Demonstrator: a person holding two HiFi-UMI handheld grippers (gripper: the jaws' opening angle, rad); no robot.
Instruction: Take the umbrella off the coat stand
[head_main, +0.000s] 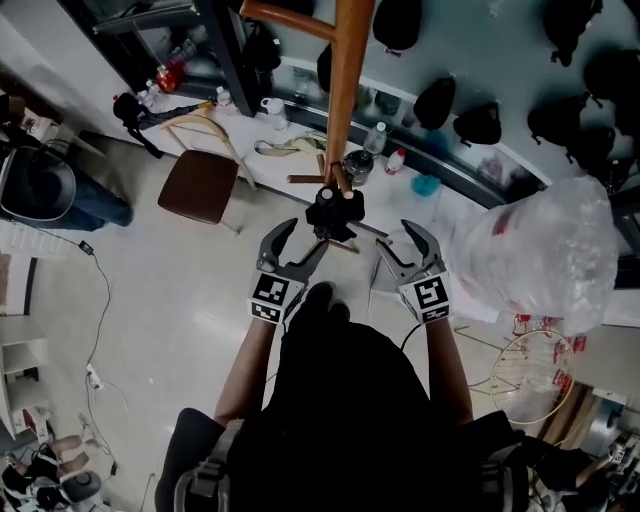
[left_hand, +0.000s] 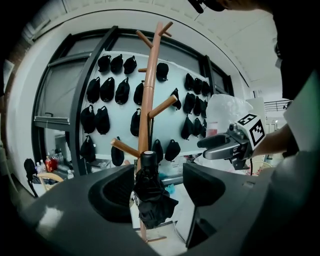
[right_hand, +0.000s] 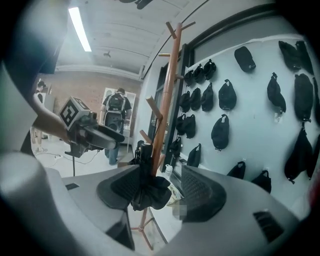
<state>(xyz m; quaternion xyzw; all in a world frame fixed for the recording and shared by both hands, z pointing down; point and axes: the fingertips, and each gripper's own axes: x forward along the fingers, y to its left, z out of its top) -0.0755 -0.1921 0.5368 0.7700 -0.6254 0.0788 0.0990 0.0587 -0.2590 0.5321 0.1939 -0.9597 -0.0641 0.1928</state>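
Observation:
A folded black umbrella hangs upright on a low peg of the wooden coat stand. My left gripper is just below-left of it, jaws open and apart from it. On the other side, my right gripper is open too, with nothing held. In the left gripper view the umbrella shows between the two dark pads, against the stand's pole, with the right gripper off to the right. In the right gripper view the umbrella hangs beside the pole, the left gripper at left.
A brown chair stands left of the stand. A low table with bottles and cups runs behind it. A big clear plastic bag bulks at right. Black bags hang on the wall. A person with a backpack stands far off.

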